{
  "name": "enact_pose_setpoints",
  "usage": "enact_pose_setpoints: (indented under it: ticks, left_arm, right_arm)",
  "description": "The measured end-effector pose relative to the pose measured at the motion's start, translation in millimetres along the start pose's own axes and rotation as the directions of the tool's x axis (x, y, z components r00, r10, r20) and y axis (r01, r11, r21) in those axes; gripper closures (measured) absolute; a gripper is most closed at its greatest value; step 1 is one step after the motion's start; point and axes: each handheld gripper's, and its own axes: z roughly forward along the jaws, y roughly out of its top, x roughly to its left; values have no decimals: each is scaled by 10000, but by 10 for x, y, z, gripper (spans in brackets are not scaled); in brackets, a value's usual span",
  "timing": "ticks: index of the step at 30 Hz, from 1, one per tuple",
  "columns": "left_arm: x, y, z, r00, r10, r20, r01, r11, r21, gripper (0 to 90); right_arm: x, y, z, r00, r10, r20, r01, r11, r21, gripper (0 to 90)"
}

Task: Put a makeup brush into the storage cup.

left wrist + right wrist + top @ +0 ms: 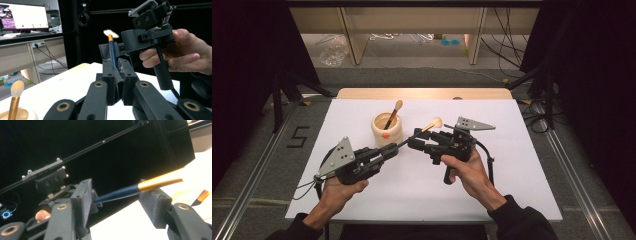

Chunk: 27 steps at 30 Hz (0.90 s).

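Observation:
A makeup brush (428,128) with a dark blue handle, gold ferrule and cream bristles is held above the white table. My left gripper (396,148) is shut on the handle's lower end; in the left gripper view the brush (112,50) rises from between the closed jaws of my left gripper (117,66). My right gripper (414,140) is open, with a jaw on each side of the handle. The right gripper view has the brush (155,182) crossing the gap of my right gripper (117,195) without touching either pad. A second brush (393,115) stands bristles-up in a wooden cup (387,135).
The white sheet (512,175) covers the table, and a wooden strip (422,93) runs along its far edge. Black curtains hang on both sides. Past the table are shelf legs and floor cables (507,55). A monitor (25,16) sits on a desk in the left gripper view.

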Motion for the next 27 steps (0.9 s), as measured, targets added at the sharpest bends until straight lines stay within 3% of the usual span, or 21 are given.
enact_pose_setpoints:
  ticks: [16, 27]
  left_arm:
    - [-22, -53, 45, 9997, 86, 231, -96, 9991, 420, 846]
    - [-51, -65, 64, 9989, 298, 349, -317, 9980, 544, 847]
  right_arm:
    - [33, 40, -28, 9983, -191, -543, 170, 9991, -377, 763]
    - [79, 54, -19, 9946, -582, -857, 546, 9975, -437, 843]
